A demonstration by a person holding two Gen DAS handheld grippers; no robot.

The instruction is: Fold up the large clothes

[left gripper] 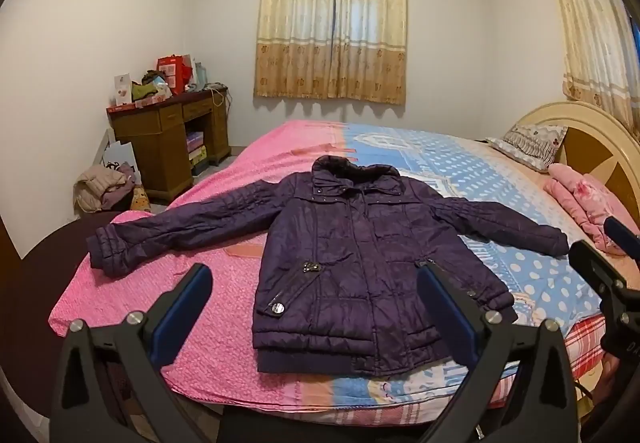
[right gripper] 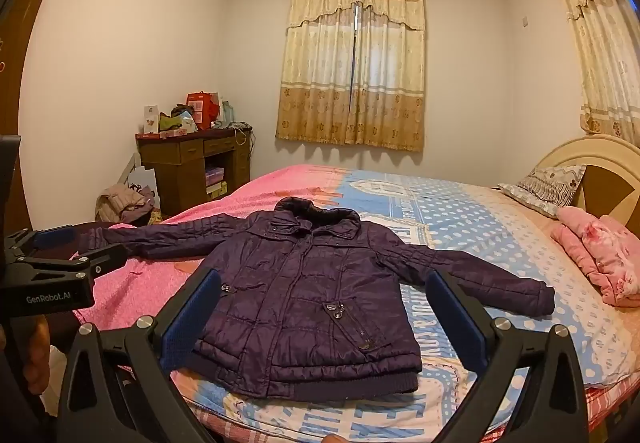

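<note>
The padded purple jacket (left gripper: 360, 255) looks soft, bulky, slippery; pinch its cuff at 9 o'clock (left gripper: 106, 251). Left hand-held gripper (left gripper: 314, 307) and right hand-held gripper (right gripper: 322, 317) gape wide, empty.

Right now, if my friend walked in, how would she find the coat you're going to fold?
Look at the big bed with the pink and blue cover. The purple puffy jacket lies flat on its near part, front up, both sleeves spread wide, collar toward the window. The pink folded quilt by the headboard is nearby, but the jacket is the only dark purple thing on the bed.
</note>
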